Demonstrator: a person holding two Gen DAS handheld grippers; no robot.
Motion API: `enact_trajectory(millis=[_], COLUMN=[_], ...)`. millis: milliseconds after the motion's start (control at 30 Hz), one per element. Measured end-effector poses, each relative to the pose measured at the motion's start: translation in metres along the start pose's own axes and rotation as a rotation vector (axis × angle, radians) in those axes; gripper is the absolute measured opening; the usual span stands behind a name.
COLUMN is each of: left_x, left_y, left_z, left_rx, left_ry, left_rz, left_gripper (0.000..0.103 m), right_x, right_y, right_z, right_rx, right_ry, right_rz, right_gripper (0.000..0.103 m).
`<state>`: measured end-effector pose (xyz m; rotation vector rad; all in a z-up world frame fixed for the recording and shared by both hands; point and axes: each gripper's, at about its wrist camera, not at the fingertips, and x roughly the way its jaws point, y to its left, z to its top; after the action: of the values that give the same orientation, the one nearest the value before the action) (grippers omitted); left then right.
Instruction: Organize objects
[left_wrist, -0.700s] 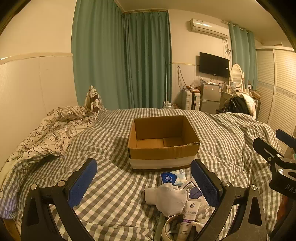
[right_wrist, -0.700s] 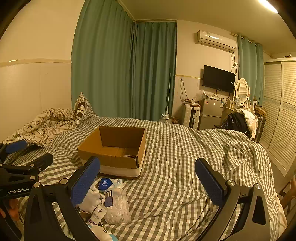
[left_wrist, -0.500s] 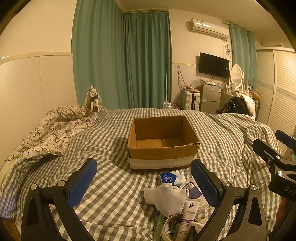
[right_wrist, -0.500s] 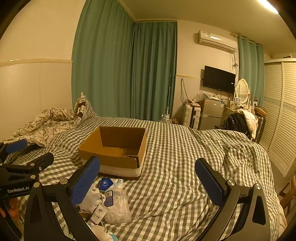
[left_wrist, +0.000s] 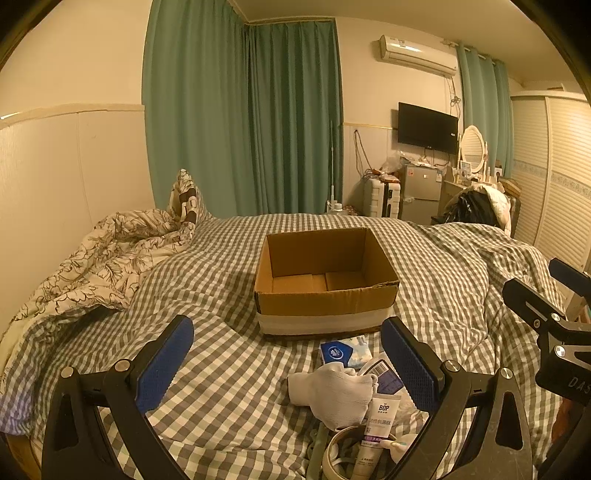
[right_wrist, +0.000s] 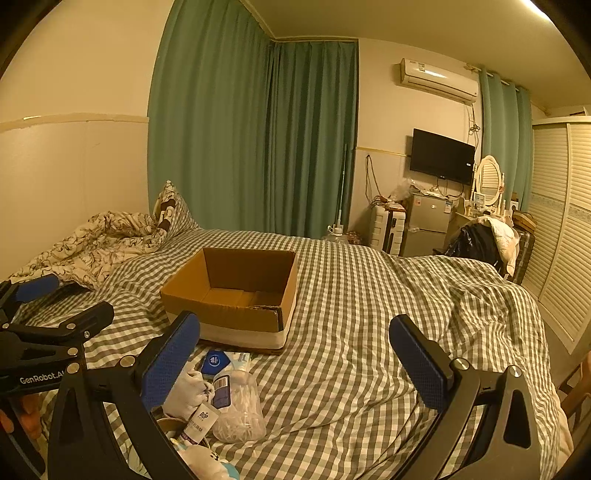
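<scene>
An empty open cardboard box (left_wrist: 325, 280) sits on the checked bed; it also shows in the right wrist view (right_wrist: 236, 295). In front of it lies a small pile: a blue tissue pack (left_wrist: 345, 352), a white glove (left_wrist: 332, 391), a white BOP tube (left_wrist: 380, 413), a roll of tape (left_wrist: 340, 443) and a clear bag of cotton swabs (right_wrist: 238, 413). My left gripper (left_wrist: 288, 365) is open and empty above the pile. My right gripper (right_wrist: 295, 365) is open and empty, to the right of the pile.
A crumpled floral duvet (left_wrist: 96, 269) lies at the bed's left by the wall. Green curtains hang behind. A fridge (left_wrist: 421, 192), a dresser with a mirror and a wardrobe (left_wrist: 554, 184) stand beyond the bed's far right.
</scene>
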<state>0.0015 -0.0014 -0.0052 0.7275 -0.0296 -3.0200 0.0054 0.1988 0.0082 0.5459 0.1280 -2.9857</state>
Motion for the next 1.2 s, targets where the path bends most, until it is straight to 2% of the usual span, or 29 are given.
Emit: enact_trajectory(millis=[1200], left_x=[0.0007], left_y=[0.0008], left_z=[-0.0039], left_rx=[0.000], left_ry=[0.008], left_rz=[0.002], left_gripper=[0.103], right_x=[-0.0042], right_y=[0.0099], right_z=[0.0029], right_rx=[-0.035], right_ry=[-0.002], right_rz=[0.007], right_gripper=[0.103])
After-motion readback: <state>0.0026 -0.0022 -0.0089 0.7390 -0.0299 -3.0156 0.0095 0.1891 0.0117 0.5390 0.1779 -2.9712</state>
